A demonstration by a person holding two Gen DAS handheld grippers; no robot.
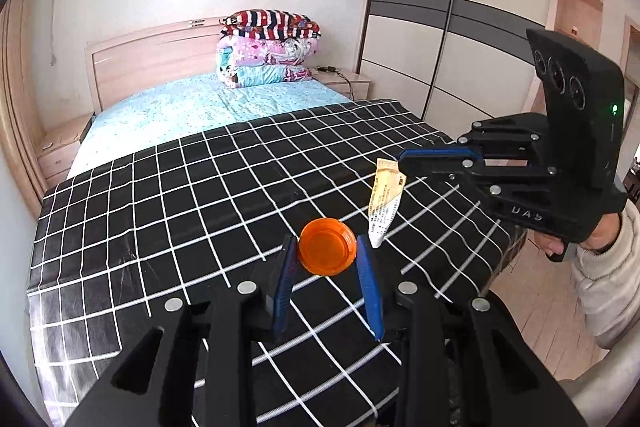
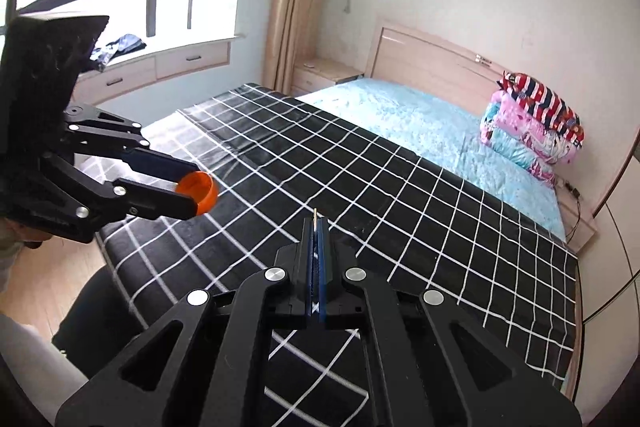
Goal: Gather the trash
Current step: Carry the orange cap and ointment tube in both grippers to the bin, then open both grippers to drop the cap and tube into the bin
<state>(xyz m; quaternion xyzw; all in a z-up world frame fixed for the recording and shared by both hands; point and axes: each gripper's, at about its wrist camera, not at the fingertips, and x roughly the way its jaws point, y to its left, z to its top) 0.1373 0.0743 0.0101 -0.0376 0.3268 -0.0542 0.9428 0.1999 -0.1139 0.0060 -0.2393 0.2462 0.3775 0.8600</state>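
Observation:
My left gripper (image 1: 327,245) is shut on an orange plastic cap (image 1: 327,247), held above the black-and-white checked cloth (image 1: 200,207); the same cap (image 2: 197,193) shows between that gripper's fingertips (image 2: 192,191) at the left of the right wrist view. My right gripper (image 2: 319,227) is shut on a thin yellow-white paper sachet, seen there only edge-on as a sliver (image 2: 316,217) between the blue pads. In the left wrist view the sachet (image 1: 385,201) hangs down from the right gripper (image 1: 400,163), clear of the cloth.
The checked cloth covers the near half of a bed; a light blue sheet (image 1: 192,107) lies beyond, with folded quilts (image 1: 268,51) at the headboard. A wardrobe (image 1: 452,19) stands at the right, a window with drawers (image 2: 120,7) at the left. Wooden floor (image 1: 540,327) shows beside the bed.

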